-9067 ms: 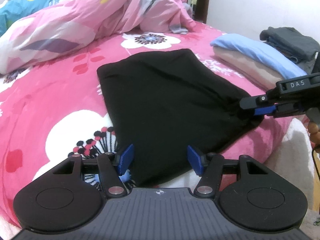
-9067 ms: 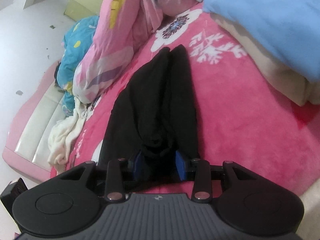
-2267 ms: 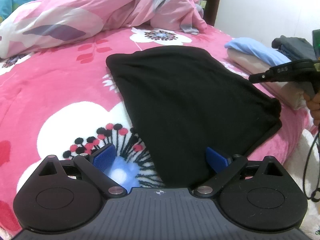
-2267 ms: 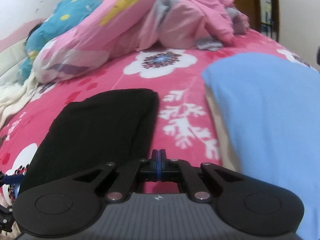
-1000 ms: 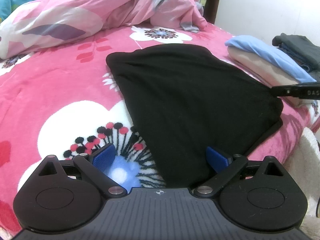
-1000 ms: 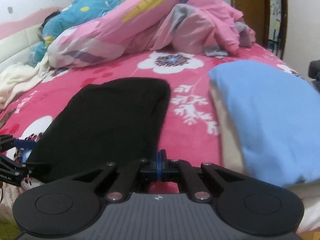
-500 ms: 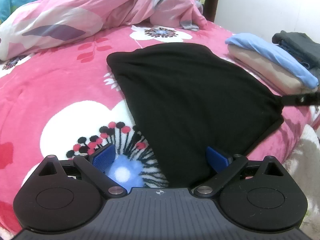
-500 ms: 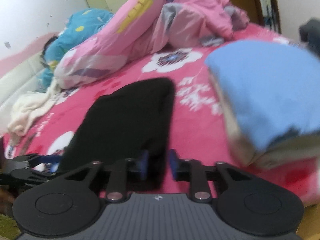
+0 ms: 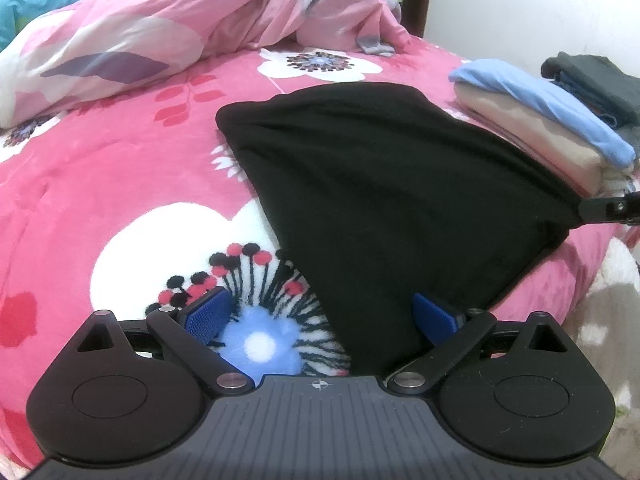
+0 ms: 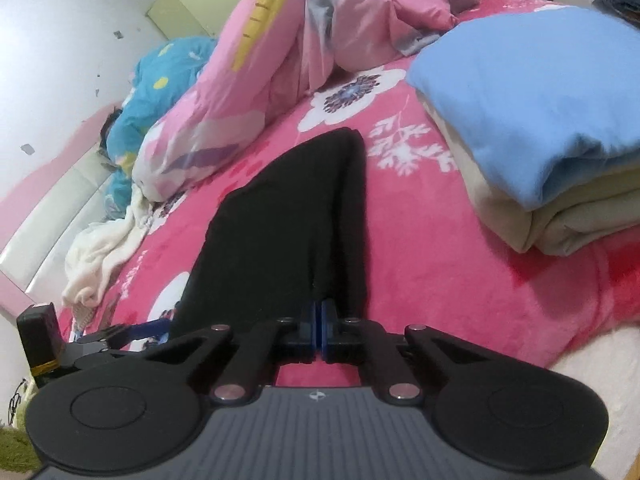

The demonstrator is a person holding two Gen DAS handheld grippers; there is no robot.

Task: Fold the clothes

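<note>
A black garment (image 9: 384, 184) lies folded on the pink flowered bed cover (image 9: 120, 184); it also shows in the right wrist view (image 10: 280, 232). My left gripper (image 9: 320, 316) is open at the garment's near corner, its blue pads either side of the cloth edge. My right gripper (image 10: 319, 320) is shut on the garment's right near corner and lifts it slightly. The right gripper's tip shows at the right edge of the left wrist view (image 9: 608, 210), pinching that corner. The left gripper shows low on the left in the right wrist view (image 10: 120, 336).
A stack of folded clothes, blue on beige (image 9: 552, 136), lies right of the garment, also in the right wrist view (image 10: 540, 120). Dark folded clothes (image 9: 600, 80) sit behind it. A crumpled pink duvet (image 9: 180, 28) fills the back. A white cloth (image 10: 100, 256) lies far left.
My right gripper has dropped to the garment's right corner, opened briefly, and closed on the cloth, raising that corner. My left gripper stays open at the near corner.
</note>
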